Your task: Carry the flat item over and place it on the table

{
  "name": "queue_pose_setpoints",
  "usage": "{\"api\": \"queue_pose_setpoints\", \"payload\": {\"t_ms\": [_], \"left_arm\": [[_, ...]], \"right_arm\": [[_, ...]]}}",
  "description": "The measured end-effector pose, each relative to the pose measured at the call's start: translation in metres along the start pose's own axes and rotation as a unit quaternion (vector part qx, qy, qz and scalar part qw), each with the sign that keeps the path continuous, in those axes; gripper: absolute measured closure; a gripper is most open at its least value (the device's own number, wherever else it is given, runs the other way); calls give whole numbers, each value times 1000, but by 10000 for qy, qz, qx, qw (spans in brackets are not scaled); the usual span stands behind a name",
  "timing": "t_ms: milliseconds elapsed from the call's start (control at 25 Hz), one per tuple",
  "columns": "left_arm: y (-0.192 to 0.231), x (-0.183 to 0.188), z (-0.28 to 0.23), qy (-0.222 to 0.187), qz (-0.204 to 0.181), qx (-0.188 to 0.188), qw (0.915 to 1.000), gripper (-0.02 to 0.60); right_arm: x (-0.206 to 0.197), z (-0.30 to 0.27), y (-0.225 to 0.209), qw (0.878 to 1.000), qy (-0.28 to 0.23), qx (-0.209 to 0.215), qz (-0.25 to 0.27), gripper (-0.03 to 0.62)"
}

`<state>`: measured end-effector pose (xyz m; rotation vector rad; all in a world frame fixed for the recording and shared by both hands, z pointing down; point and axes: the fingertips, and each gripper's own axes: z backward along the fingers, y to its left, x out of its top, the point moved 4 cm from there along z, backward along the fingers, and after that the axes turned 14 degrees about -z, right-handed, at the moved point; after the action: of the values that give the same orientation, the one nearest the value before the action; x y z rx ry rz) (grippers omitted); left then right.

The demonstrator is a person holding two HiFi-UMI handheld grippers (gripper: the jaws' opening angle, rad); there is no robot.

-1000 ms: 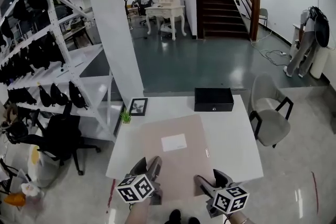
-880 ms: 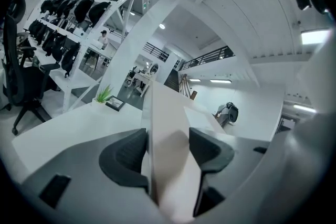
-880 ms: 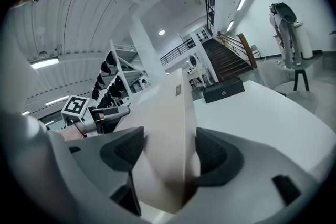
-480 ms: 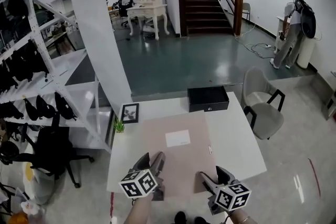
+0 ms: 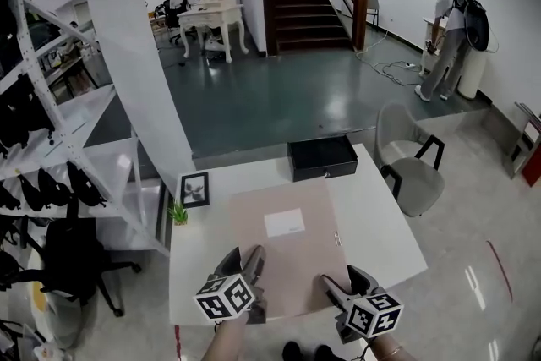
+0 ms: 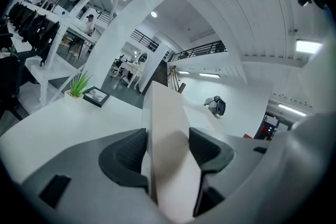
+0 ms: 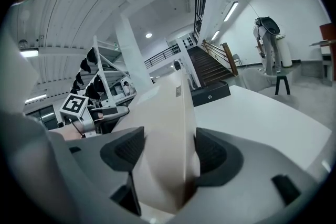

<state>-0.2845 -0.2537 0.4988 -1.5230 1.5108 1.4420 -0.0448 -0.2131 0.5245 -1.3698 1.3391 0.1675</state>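
A flat beige board (image 5: pixel 283 245) is clamped at its near edge by both claws, with the left gripper (image 5: pixel 248 262) and right gripper (image 5: pixel 336 287) each closed on it. It stretches forward from them over a white table (image 5: pixel 380 224). A black box (image 5: pixel 321 156) sits beyond its far edge.

Matt beige cardboard sheet (image 5: pixel 292 266), smooth white table (image 5: pixel 380 224), glossy teal floor (image 5: pixel 279 97), matt black box (image 5: pixel 321 155)
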Motion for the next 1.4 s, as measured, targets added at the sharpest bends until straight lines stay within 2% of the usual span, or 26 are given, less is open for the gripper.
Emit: {"api": "queue_pose_setpoints", "payload": {"t_ms": [480, 1400], "left_arm": [[3, -17, -34, 312, 61, -63, 9995, 325], [23, -40, -79, 928, 123, 246, 9953, 325]], "right_arm": [[-2, -15, -25, 9995, 98, -258, -143, 292], [-6, -56, -59, 9971, 525, -296, -465, 303]]}}
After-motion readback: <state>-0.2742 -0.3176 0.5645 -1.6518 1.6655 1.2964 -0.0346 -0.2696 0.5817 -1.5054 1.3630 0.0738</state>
